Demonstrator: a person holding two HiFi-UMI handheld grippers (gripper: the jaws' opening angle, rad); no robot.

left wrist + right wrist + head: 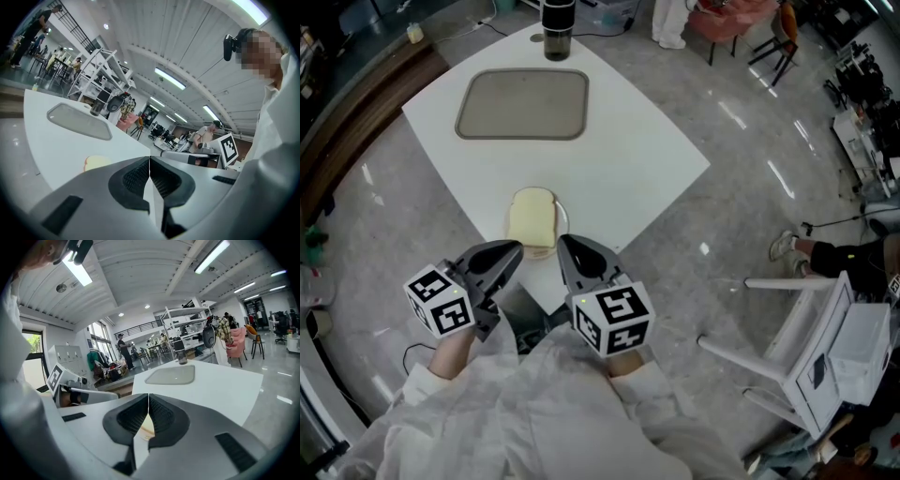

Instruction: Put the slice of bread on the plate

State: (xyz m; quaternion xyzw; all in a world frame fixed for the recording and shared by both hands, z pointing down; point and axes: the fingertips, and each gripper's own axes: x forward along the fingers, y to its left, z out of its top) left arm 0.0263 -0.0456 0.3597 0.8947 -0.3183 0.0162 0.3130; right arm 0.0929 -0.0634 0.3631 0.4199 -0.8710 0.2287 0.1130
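A pale slice of bread [532, 220] lies on a white plate [562, 217] near the front corner of the white table [637, 141]. Both grippers hang close to the body, short of the table's front corner. The left gripper [517, 248] sits just left of the plate, its jaws closed together with nothing between them. On the other side the right gripper [562, 242] is shut and empty too. In the left gripper view the bread [96, 162] peeks over the jaw. A sliver of bread [144, 427] shows behind the tips in the right gripper view.
A grey tray [523, 104] lies at the table's far side, with a dark cup [557, 30] behind it. A white chair [811, 342] stands on the floor to the right, beside a person's shoe [783, 247]. Shelving and other people fill the background.
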